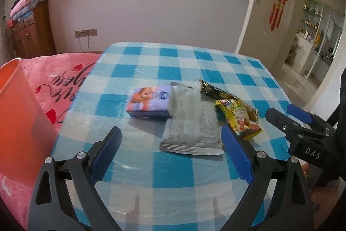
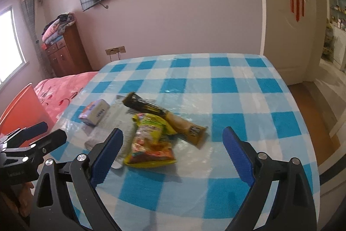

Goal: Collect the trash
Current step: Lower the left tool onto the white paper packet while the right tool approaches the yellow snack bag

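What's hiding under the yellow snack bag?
The yellow snack bag lies partly over the brown wrapper and the silver packet. Whatever lies directly beneath it on the checkered table is covered.

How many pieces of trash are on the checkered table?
4: a purple tissue pack leftmost, a silver wrapper beside it, a yellow snack bag and a dark brown wrapper behind it. Overlaps could hide more.
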`<action>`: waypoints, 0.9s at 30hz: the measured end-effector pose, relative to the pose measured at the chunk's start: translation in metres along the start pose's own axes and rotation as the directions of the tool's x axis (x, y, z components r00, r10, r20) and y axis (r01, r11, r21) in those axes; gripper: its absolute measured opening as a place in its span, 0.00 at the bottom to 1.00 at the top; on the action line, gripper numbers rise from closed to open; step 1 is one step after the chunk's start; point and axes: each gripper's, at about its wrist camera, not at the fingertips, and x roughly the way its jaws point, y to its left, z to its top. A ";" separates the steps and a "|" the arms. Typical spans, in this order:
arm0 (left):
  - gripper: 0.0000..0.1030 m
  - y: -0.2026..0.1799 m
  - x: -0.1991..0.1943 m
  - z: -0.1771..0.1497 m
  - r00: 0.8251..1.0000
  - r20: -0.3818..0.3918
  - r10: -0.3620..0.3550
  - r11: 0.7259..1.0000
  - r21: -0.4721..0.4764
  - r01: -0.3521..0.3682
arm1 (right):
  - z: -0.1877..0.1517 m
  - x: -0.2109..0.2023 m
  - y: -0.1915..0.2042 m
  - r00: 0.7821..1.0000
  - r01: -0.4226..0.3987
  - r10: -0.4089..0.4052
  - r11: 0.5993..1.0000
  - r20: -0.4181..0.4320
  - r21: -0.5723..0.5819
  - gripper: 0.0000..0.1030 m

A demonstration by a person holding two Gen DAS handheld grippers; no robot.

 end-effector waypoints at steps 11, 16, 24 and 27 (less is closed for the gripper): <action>0.91 -0.028 0.034 -0.003 0.998 -0.062 -0.012 0.998 0.059 0.016 | -0.004 0.010 -0.041 0.997 0.001 0.001 1.000 -0.073 0.029 0.89; 0.91 -0.026 0.046 -0.002 0.996 -0.084 0.002 0.999 0.048 0.002 | -0.002 0.014 -0.052 0.995 -0.026 0.029 0.999 -0.100 0.033 0.89; 0.91 -0.033 0.067 -0.005 0.990 -0.141 0.013 0.996 0.088 -0.001 | 0.005 0.023 -0.063 0.975 -0.153 0.171 0.980 -0.143 0.127 0.89; 0.91 -0.039 0.075 -0.003 0.988 -0.150 0.028 0.993 0.117 -0.011 | 0.005 0.027 -0.064 0.957 -0.219 0.246 0.960 -0.156 0.175 0.89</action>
